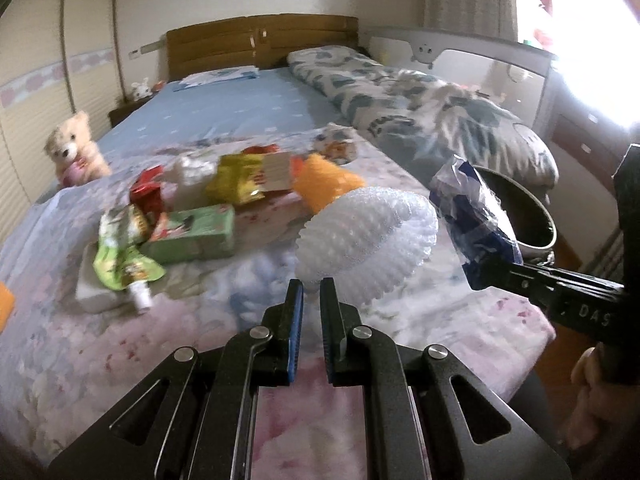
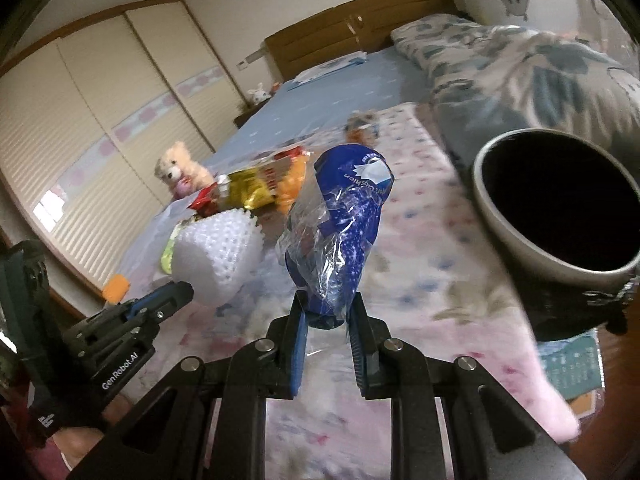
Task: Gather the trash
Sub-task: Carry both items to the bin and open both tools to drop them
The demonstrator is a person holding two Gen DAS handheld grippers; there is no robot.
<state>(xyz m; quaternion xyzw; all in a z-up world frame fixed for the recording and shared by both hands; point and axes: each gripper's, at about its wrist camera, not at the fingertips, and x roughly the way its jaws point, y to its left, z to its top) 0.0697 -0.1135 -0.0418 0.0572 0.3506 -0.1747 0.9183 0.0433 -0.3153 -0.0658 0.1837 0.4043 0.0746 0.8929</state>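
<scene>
Over a floral bed [image 1: 420, 320] in a bedroom, the left gripper [image 1: 311, 286] clamps foam [image 1: 368, 236], the right gripper [image 2: 328, 312] a wrapper [image 2: 340, 232].

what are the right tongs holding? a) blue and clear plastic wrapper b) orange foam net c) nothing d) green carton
a: the right tongs are closed on the crumpled blue and clear plastic wrapper, which stands up between the pads near the dark round bin; the left wrist view shows the same grip.
</scene>
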